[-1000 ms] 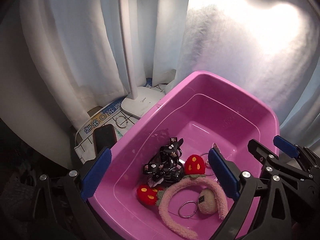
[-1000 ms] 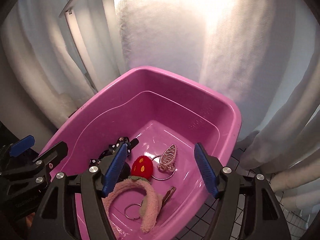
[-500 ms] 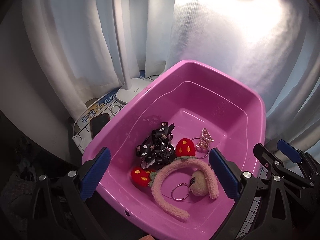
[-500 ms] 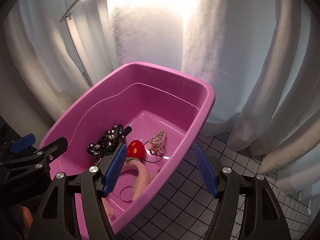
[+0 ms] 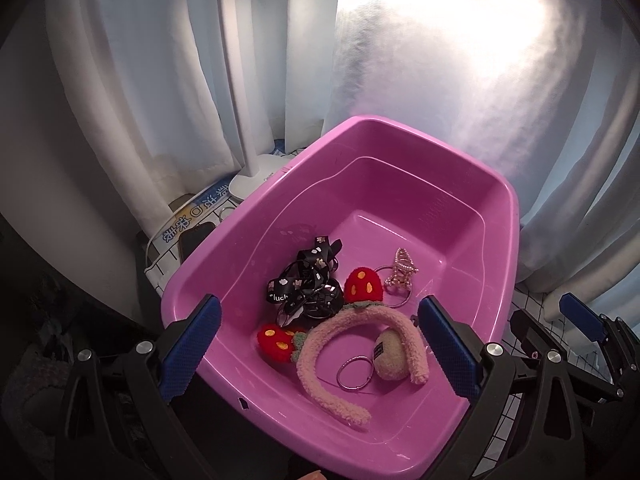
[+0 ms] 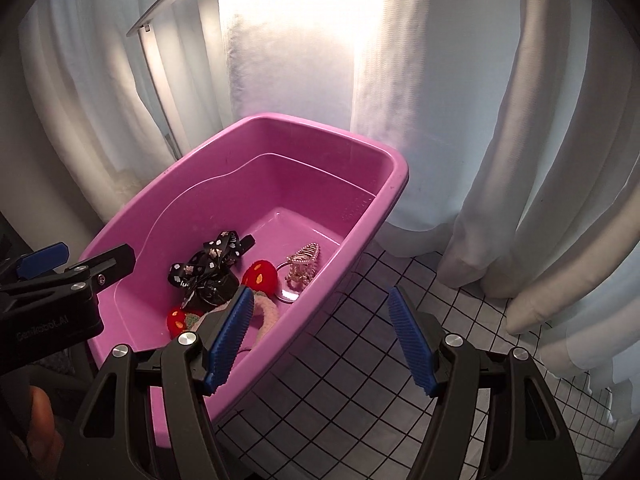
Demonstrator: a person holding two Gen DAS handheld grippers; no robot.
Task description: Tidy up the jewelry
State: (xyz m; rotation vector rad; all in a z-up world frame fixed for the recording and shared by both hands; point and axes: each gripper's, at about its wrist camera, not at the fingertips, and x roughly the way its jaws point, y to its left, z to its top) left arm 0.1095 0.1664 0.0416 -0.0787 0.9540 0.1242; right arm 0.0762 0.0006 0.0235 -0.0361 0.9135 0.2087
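White curtains hang behind everything in the left wrist view, lit by a white desk lamp (image 5: 256, 172) whose base sits just beside a pink tub (image 5: 508, 216). Inside the tub lie the jewelry pieces: a fuzzy pink headband (image 5: 320, 364) near the front, two red strawberry charms (image 5: 362, 285) at its ends, a black printed ribbon (image 5: 304, 276) bunched on a dark item, a pearl hair claw clip (image 5: 402, 274) on a metal ring, and a beige plush charm (image 5: 390, 358) with a second ring. The left claw (image 5: 320, 350) hangs over the tub's near end — jaws wide, nothing between the blue pads. A dark phone (image 5: 192, 238) lies left of the tub.

Curtains fill the right wrist view too, above a tabletop (image 6: 360, 380) covered in a white cloth with a black grid. The right claw (image 6: 322, 340) stands wide and empty — one pad over the tub's near rim, the other over the cloth. The same pieces show in the tub's near half.
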